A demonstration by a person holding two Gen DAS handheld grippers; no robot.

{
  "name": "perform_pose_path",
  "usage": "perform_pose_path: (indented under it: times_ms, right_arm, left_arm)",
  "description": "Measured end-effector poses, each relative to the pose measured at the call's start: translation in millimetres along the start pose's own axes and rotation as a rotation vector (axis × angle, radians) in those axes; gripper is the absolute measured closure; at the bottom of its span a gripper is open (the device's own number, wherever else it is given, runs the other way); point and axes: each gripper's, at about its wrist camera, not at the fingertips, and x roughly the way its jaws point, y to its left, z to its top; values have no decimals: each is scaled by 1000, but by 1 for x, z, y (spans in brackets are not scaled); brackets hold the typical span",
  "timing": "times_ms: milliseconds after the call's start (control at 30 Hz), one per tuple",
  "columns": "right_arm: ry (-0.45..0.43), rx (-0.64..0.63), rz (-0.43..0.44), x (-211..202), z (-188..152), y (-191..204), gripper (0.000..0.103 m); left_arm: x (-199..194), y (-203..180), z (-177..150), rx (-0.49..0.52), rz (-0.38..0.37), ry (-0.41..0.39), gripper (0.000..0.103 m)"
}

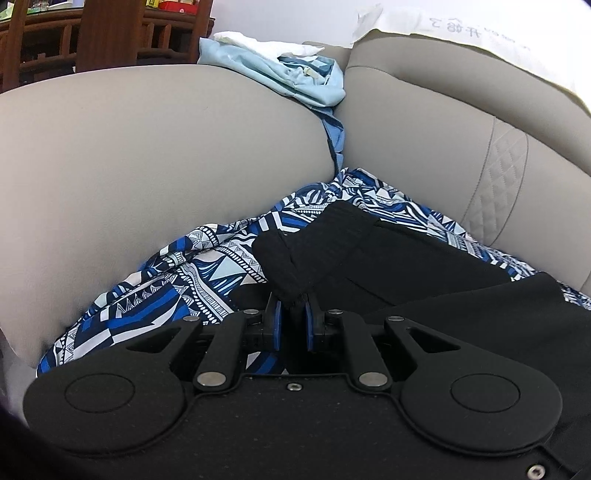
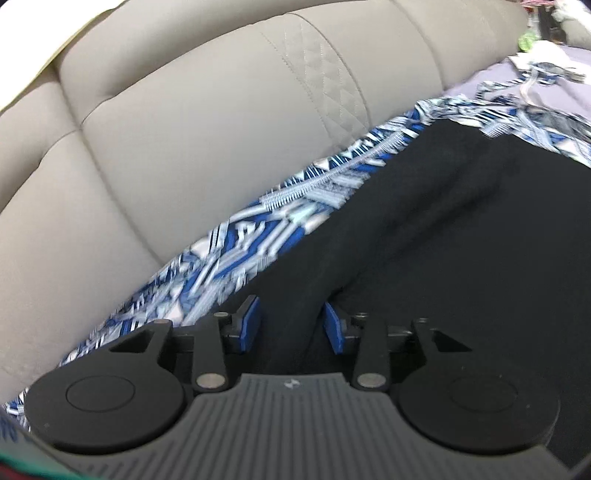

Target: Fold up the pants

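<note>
Black pants (image 1: 388,258) lie on a blue-and-white patterned cloth (image 1: 177,291) on a beige sofa seat. My left gripper (image 1: 293,306) is shut on the ribbed waistband of the pants, a fold of it pinched between the blue pads. In the right wrist view the black pants (image 2: 461,229) fill the right half. My right gripper (image 2: 291,317) is open, its blue pads apart on either side of a raised ridge of black fabric, without pinching it.
The beige sofa backrest (image 1: 166,147) rises behind the pants, with a quilted panel (image 2: 321,74). A light blue garment (image 1: 295,81) is stuffed in the gap between cushions. Wooden chairs (image 1: 92,33) stand far left. More patterned cloth and clutter (image 2: 535,74) lie far right.
</note>
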Motion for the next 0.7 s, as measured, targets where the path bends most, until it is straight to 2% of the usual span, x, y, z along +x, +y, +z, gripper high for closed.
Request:
perform_pose_path:
  times_ms: [33, 67, 133, 267, 367, 500, 567, 633, 700]
  right_arm:
    - [14, 38, -9, 5, 9, -7, 91]
    - [30, 90, 8, 7, 17, -17, 95]
    - [-1, 145, 48, -2, 24, -36, 97]
    - [-140, 24, 28, -47, 18, -59, 97]
    - [-205, -20, 12, -85, 5, -88, 97]
    - [-220, -20, -60, -115, -21, -126, 97]
    - [-199, 9, -84, -121, -28, -142, 97]
    - [-176, 2, -67, -123, -26, -154, 96]
    - [-189, -30, -120, -117, -22, -156, 91]
  left_arm:
    - [1, -1, 1, 1, 7, 5, 91]
    - [4, -2, 1, -2, 15, 14, 91]
    - [6, -3, 3, -16, 26, 28, 91]
    - [6, -4, 5, -39, 43, 39, 90]
    - [6, -3, 8, -57, 48, 50, 90]
    - [6, -2, 11, -76, 56, 65, 90]
    - [7, -4, 11, -65, 66, 67, 90]
    - [7, -8, 10, -44, 80, 65, 90]
    - [8, -10, 9, -32, 97, 65, 90]
